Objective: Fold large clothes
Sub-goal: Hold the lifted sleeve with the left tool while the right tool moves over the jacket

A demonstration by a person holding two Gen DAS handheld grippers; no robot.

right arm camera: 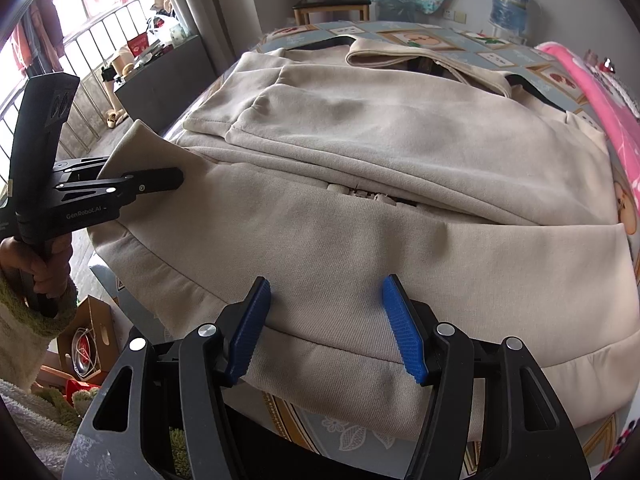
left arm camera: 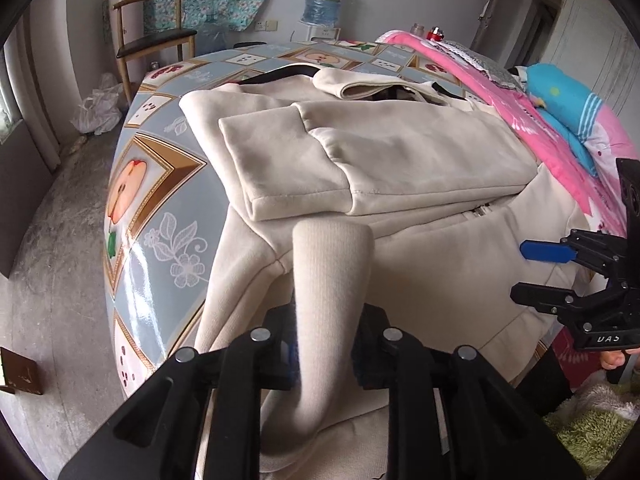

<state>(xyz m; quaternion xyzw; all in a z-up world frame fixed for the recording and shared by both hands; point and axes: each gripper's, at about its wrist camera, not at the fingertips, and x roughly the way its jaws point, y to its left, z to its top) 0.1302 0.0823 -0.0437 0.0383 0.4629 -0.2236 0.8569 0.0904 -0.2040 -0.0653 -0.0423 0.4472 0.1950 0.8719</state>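
A large cream zip jacket (left arm camera: pixel 400 152) lies on the patterned table, its far half folded, a sleeve laid across the top; it also fills the right wrist view (right arm camera: pixel 400 184). My left gripper (left arm camera: pixel 326 344) is shut on the jacket's ribbed cuff (left arm camera: pixel 328 272), which stands up between its fingers; it shows at the left of the right wrist view (right arm camera: pixel 160 182). My right gripper (right arm camera: pixel 326 324) is open, its blue pads (right arm camera: pixel 402 328) over the jacket's near hem, and shows at the right of the left wrist view (left arm camera: pixel 524 270).
The table (left arm camera: pixel 160 184) has a glossy blue and gold cloth. A pink quilt (left arm camera: pixel 532 112) with a blue plush toy (left arm camera: pixel 568 100) lies along the right. A wooden chair (left arm camera: pixel 156 36) and water bottle (left arm camera: pixel 324 0) stand behind. Concrete floor is left.
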